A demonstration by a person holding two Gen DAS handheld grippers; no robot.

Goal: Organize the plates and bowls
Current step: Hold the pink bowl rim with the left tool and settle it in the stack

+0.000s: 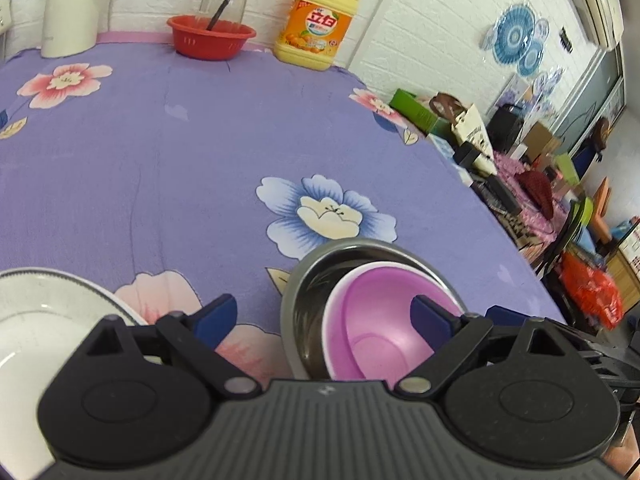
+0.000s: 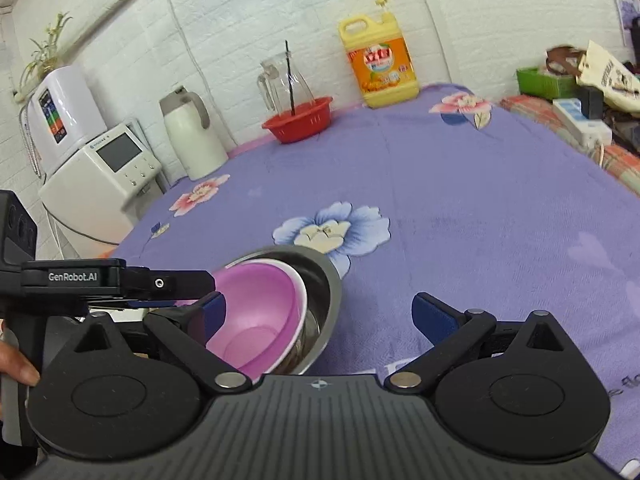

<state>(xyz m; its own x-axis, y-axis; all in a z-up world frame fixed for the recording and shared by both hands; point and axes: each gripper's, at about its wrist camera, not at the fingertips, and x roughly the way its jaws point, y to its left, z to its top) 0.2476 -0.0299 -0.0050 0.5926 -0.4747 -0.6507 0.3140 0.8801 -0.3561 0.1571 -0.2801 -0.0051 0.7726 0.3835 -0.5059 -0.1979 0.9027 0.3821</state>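
Note:
A pink plastic bowl [image 1: 372,328] sits tilted inside a steel bowl [image 1: 308,280] on the purple flowered cloth. My left gripper [image 1: 324,316] is open above them, its right finger over the pink bowl. A white plate [image 1: 36,312] lies at the lower left. In the right wrist view the pink bowl [image 2: 256,312] rests in the steel bowl [image 2: 324,292] to the left of my open, empty right gripper [image 2: 320,316]. The left gripper's body [image 2: 100,280] reaches in from the left over the bowls.
At the back stand a red basket [image 1: 212,38] with a glass jug, a yellow detergent bottle [image 1: 316,24] and a white thermos [image 1: 72,8]. White appliances [image 2: 96,168] stand left of the table. Clutter [image 1: 520,168] lies past the table's right edge.

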